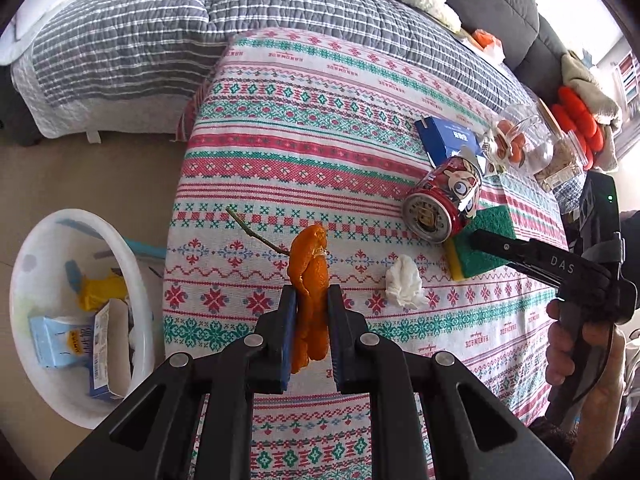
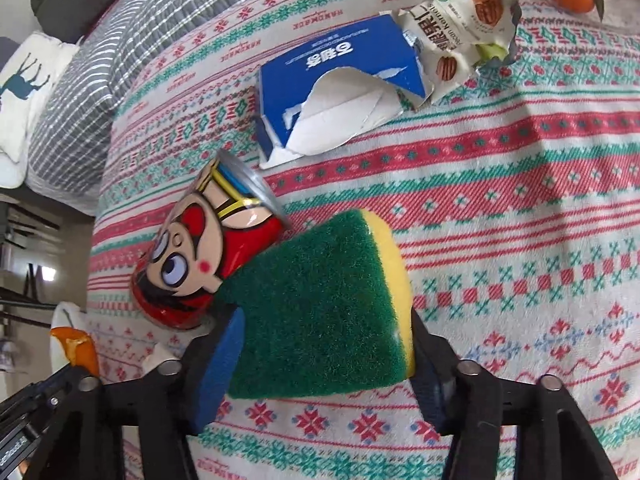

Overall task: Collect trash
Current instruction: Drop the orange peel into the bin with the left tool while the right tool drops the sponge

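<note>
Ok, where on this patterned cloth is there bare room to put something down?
Bare cloth stretches from the twig up to the grey quilt; also the near edge below the tissue wad. Crowded on the right: can, sponge, blue box, snack wrappers.

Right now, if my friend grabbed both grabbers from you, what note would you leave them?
Left gripper: shut on the orange peel, lifted above the table.
Right gripper: jaws straddle the green sponge; grip not confirmed.
White bin, on the floor beside the table, already holds a carton and wrappers.
Still on the patterned cloth: red can touching the sponge, crumpled tissue, twig, torn blue box, nut wrapper.
Next, probably: drop the peel in the bin.
</note>
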Action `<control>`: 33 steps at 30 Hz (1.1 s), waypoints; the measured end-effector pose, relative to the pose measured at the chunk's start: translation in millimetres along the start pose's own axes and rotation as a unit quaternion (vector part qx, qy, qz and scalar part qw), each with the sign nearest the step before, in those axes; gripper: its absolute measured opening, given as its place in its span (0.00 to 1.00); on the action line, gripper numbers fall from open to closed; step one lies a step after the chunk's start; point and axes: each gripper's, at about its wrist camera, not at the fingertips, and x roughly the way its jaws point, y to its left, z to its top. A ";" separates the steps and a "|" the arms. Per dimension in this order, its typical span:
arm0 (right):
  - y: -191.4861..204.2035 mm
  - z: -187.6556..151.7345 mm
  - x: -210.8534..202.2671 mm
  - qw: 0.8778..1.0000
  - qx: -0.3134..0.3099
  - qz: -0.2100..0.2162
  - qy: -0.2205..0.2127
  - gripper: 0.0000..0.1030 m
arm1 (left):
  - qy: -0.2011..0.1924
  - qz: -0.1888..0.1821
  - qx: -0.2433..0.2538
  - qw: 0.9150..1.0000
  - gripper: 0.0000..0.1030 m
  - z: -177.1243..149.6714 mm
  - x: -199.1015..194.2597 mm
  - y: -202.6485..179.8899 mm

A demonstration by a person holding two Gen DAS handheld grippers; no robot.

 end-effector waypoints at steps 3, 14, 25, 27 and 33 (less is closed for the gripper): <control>8.1 -3.8 -7.7 1.000 -0.014 -0.001 -0.007 0.47 | -0.007 -0.006 -0.001 1.000 0.16 -1.8 -5.8 -2.1; 15.2 -28.5 -55.6 0.998 -0.017 0.028 -0.046 0.31 | -0.036 -0.015 0.011 0.999 0.16 -18.6 -33.1 -10.9; 45.0 -51.6 -76.1 0.995 -0.044 0.046 -0.070 0.31 | -0.054 -0.009 -0.012 0.998 0.16 -32.0 -55.8 18.9; 55.3 -53.6 -72.6 0.995 -0.052 0.048 -0.068 0.31 | -0.056 -0.004 -0.018 0.998 0.16 -34.6 -58.5 28.8; 89.6 -57.4 -57.5 0.994 -0.078 0.054 -0.059 0.31 | -0.061 0.015 -0.041 0.997 0.16 -42.8 -68.1 65.1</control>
